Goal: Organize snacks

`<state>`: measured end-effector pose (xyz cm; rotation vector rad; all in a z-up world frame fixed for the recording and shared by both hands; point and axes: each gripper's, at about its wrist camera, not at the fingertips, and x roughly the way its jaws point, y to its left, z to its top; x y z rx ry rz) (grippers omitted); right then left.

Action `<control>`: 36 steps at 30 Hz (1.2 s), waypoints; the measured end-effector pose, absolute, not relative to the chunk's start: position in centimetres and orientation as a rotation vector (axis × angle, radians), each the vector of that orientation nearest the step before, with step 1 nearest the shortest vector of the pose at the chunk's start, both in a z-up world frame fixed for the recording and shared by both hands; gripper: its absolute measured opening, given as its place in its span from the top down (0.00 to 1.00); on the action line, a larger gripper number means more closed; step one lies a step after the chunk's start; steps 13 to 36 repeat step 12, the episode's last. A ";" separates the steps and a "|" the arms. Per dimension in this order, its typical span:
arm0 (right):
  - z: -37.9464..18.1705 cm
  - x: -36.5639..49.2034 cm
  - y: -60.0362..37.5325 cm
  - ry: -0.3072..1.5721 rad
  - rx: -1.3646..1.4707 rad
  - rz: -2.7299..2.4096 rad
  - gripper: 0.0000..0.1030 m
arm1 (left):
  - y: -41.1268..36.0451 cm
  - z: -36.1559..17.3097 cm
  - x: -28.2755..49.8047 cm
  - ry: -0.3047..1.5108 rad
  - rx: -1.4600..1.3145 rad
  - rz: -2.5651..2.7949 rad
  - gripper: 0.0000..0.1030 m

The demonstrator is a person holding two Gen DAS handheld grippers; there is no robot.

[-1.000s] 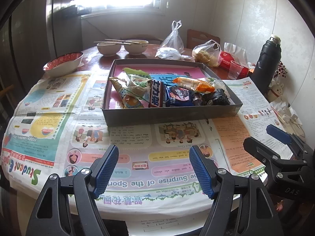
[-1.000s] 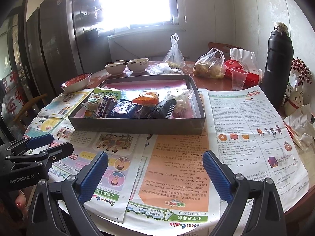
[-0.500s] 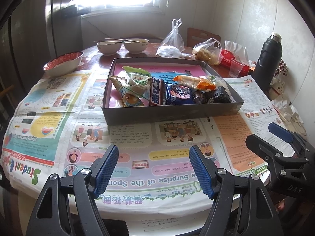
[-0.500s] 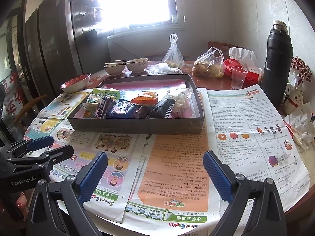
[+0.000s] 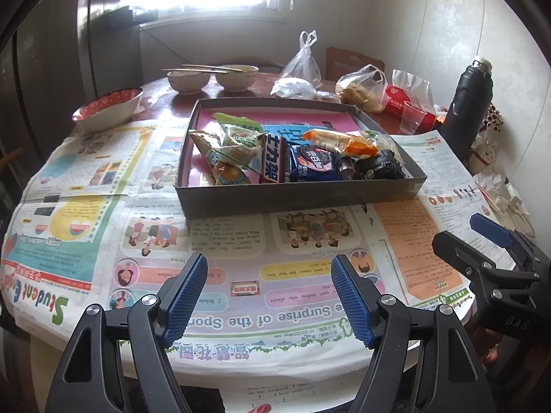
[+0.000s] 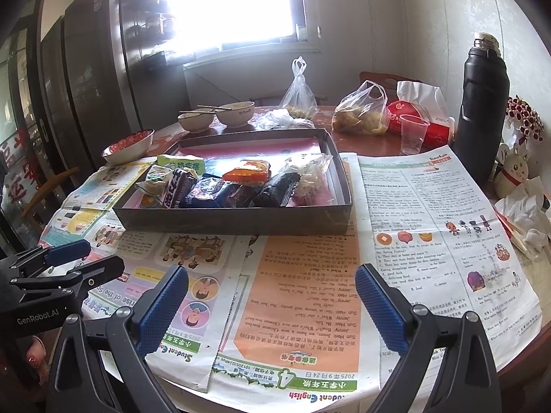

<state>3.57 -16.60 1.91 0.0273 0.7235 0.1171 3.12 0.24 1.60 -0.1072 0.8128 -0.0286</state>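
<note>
On the tabletop [image 5: 241, 234] ahead, every snack [image 5: 311, 163] I can see already lies heaped in the box [image 5: 296, 199]; none sits loose outside. My left gripper [image 5: 268, 296] and right gripper [image 6: 272, 306] hang released, empty, short of it. Probably near finished.

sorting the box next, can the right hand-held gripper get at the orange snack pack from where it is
Probably yes. The right hand-held gripper is open, with only flat newspaper before the box. The orange snack pack lies on top of the pile, uncovered, though the box wall means coming from above.
</note>
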 end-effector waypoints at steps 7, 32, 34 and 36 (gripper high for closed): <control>1.4 4.5 -18.0 0.740 0.028 0.068 0.02 | 0.4 1.5 4.0 0.803 -0.142 -0.106 0.24; 1.4 6.1 -20.6 0.760 0.068 0.033 0.01 | 2.3 2.6 4.5 0.732 -0.180 -0.088 0.22; 1.4 6.1 -20.6 0.760 0.068 0.033 0.01 | 2.3 2.6 4.5 0.732 -0.180 -0.088 0.22; 1.4 6.1 -20.6 0.760 0.068 0.033 0.01 | 2.3 2.6 4.5 0.732 -0.180 -0.088 0.22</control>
